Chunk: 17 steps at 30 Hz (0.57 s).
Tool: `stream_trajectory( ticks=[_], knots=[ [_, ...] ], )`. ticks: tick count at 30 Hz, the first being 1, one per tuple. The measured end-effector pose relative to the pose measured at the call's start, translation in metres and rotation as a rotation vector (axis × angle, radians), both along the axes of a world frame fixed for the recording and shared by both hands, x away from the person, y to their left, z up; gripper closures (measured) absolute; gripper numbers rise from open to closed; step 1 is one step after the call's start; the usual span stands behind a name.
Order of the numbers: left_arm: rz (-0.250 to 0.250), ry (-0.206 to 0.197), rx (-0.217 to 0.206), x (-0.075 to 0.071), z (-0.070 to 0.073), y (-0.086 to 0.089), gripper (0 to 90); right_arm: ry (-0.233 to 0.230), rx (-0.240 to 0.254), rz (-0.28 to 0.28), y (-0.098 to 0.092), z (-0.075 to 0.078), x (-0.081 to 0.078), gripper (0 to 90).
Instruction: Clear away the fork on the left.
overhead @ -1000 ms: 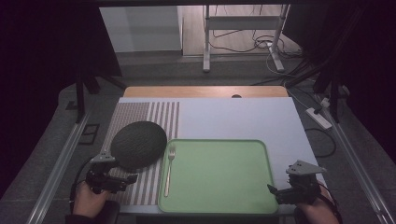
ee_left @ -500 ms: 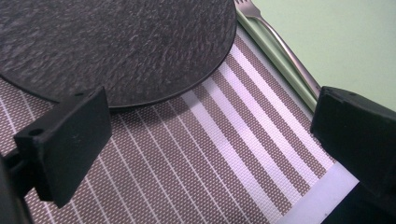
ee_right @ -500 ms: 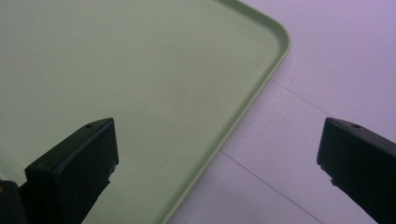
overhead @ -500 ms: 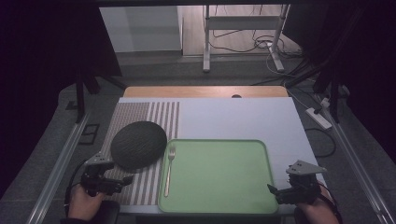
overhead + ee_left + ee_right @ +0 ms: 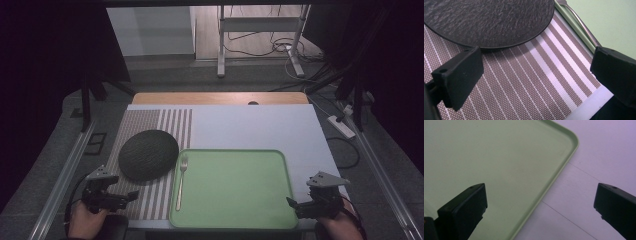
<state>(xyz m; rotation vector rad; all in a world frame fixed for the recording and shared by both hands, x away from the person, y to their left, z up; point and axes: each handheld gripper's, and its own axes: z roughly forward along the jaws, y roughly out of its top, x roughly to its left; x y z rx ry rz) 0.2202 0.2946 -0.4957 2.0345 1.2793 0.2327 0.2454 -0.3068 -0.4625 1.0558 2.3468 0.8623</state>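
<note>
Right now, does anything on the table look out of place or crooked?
Nothing is spilled or damaged. The silver metal fork lies alone inside the green plastic tray, while the dark round textured plate sits on the striped placemat slightly overlapping the tray's edge.

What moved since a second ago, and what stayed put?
The left gripper pulled back from the dark plate, toward the table's near-left corner, jaws open and empty. The right gripper, plate, fork and green tray stayed where they were.
</note>
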Motion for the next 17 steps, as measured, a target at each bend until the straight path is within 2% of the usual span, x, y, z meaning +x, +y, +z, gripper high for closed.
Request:
stream_trajectory(
  ticks=[17],
  knots=[
    [-0.003, 0.008, -0.002, -0.0058, -0.0002, 0.0021, 0.0, 0.003, -0.004, -0.003, 0.0005, -0.0004, 0.0004, 0.0]
  ],
)
